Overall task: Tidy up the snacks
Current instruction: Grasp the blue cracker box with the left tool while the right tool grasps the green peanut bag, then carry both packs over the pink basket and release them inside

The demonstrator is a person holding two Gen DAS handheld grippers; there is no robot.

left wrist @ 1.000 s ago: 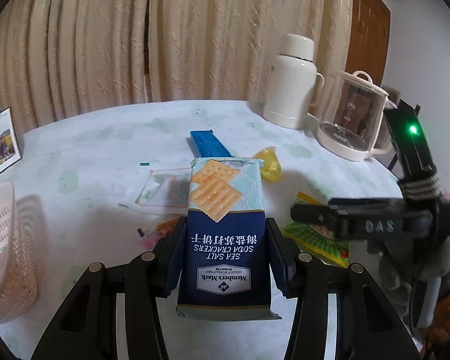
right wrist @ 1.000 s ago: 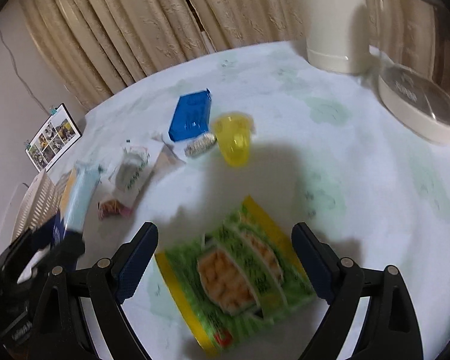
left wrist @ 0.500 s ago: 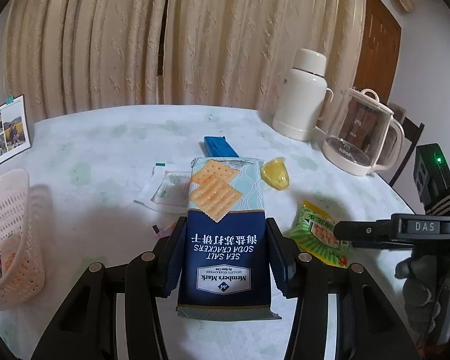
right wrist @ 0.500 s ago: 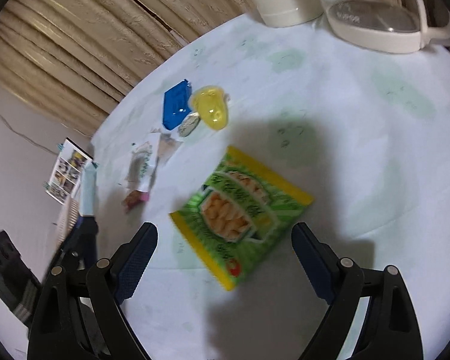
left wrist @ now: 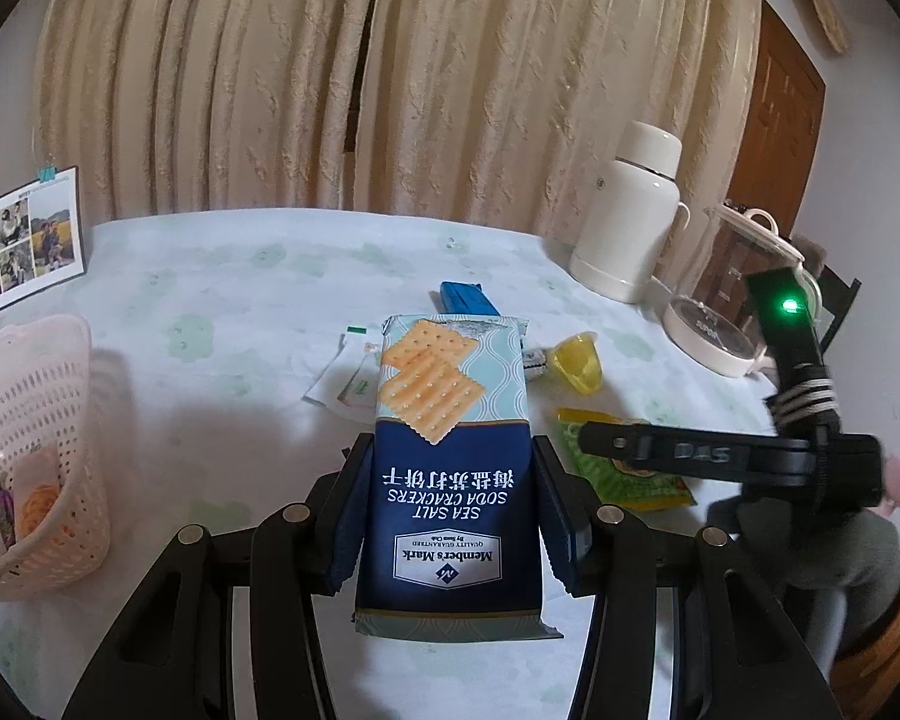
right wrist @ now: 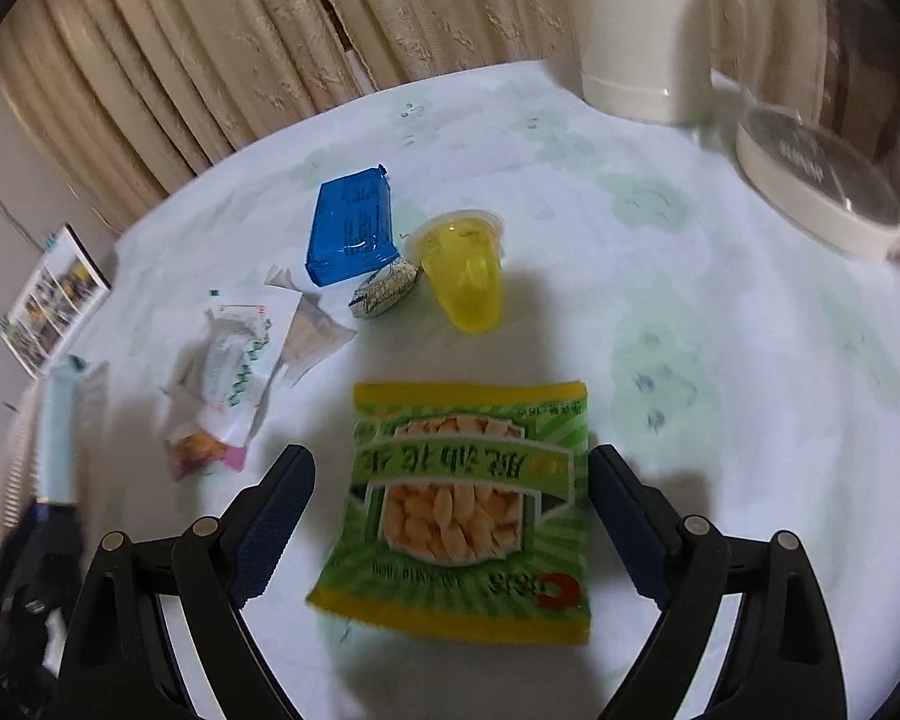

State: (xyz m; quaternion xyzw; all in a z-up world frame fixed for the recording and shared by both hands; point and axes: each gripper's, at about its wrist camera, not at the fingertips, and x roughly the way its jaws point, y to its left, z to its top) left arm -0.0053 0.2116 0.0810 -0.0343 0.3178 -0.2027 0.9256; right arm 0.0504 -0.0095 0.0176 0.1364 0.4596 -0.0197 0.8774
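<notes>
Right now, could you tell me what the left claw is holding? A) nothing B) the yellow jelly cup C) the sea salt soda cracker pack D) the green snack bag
C: the left claw is shut on the sea salt soda cracker pack, its pads pressed against both sides.

Our right gripper (right wrist: 444, 519) has swung back and lowered, so the green snack bag (right wrist: 465, 510) now lies squarely between its spread fingers. Our left gripper (left wrist: 450, 516) has lifted the cracker pack (left wrist: 450, 456) higher.

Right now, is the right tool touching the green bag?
Apart. The right wrist view shows bare cloth between each finger and the green bag; right tool open.
</notes>
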